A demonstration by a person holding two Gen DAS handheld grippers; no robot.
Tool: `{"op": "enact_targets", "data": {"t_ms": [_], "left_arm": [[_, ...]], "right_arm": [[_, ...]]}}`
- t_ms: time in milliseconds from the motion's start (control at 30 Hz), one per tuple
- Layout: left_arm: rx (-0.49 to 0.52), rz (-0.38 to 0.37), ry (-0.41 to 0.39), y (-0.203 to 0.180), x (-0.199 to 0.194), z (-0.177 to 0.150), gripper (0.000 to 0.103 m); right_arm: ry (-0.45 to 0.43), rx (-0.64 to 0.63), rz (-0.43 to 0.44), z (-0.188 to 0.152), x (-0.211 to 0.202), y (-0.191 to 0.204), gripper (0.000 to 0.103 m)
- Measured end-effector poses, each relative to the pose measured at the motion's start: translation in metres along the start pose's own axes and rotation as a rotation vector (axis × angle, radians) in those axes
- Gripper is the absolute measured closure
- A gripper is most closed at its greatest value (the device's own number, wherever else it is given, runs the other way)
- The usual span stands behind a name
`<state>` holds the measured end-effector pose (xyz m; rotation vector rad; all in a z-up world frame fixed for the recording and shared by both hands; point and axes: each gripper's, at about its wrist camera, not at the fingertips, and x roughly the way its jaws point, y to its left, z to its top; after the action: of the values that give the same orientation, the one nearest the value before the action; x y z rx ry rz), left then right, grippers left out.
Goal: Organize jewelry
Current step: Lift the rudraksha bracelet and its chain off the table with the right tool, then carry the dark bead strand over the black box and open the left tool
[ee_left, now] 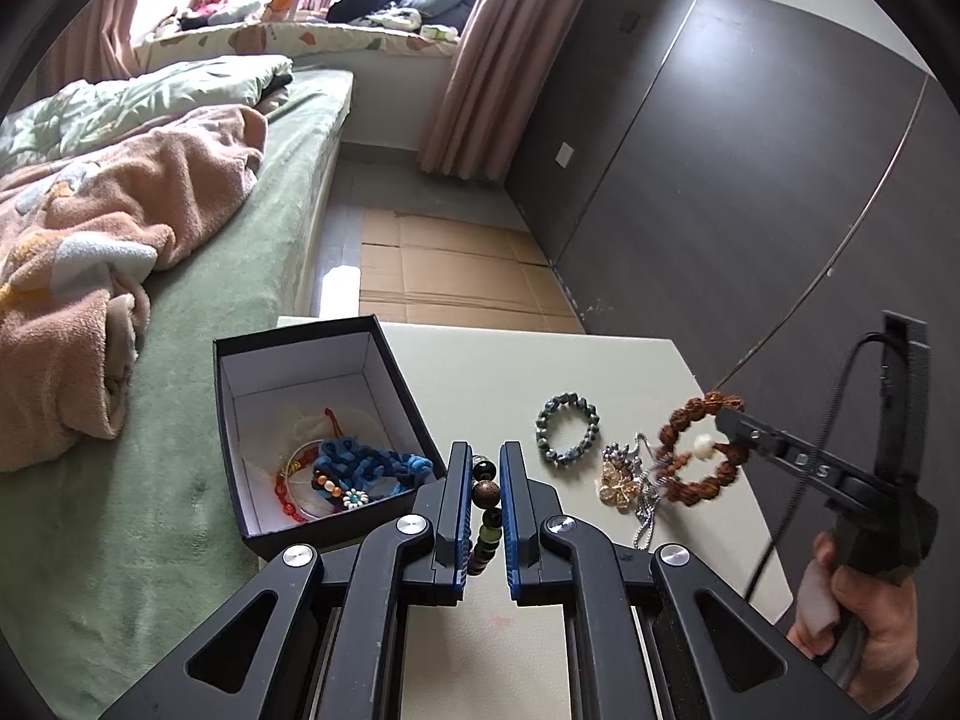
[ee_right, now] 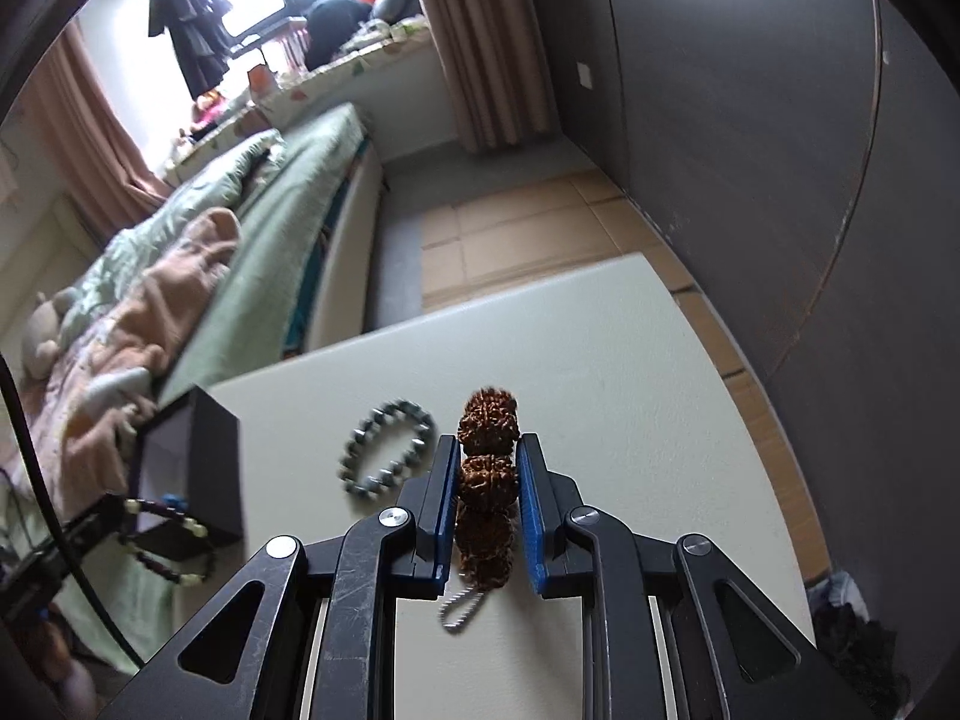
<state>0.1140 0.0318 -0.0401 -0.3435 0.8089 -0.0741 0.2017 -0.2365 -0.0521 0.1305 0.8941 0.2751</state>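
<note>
My left gripper (ee_left: 485, 457) is shut on a dark mixed-bead bracelet (ee_left: 487, 498), held just right of the open black jewelry box (ee_left: 240, 438); the bracelet also shows in the right wrist view (ee_right: 171, 534). The box holds a blue braided piece (ee_left: 375, 462) and several small beaded items. My right gripper (ee_right: 487, 449) is shut on a brown knobbly seed bracelet (ee_right: 487, 474), lifted above the white table (ee_right: 630, 372); it also shows in the left wrist view (ee_left: 699, 450). A grey-green bead bracelet (ee_left: 567, 429) and a gold and silver brooch with chain (ee_left: 624, 477) lie on the table.
A bed with green sheet (ee_left: 240, 276) and pink blanket (ee_left: 90, 252) lies left of the table. A dark wardrobe wall (ee_left: 750, 180) stands to the right. Cardboard (ee_left: 450, 276) covers the floor beyond the table's far edge.
</note>
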Motion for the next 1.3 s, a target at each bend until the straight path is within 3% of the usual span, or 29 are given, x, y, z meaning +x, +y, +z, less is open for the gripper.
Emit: {"op": "enact_targets", "data": {"t_ms": [733,1300], "left_arm": [[-0.056,0.0,-0.085,0.018,-0.022,0.006,0.094],[-0.18,0.027,-0.17,0.061,-0.03,0.026,0.094]], "right_arm": [[-0.234,-0.003,0.227,0.024,-0.1,0.046,0.083],[-0.327,-0.052,0.355,0.032,-0.142,0.089,0.083]]}}
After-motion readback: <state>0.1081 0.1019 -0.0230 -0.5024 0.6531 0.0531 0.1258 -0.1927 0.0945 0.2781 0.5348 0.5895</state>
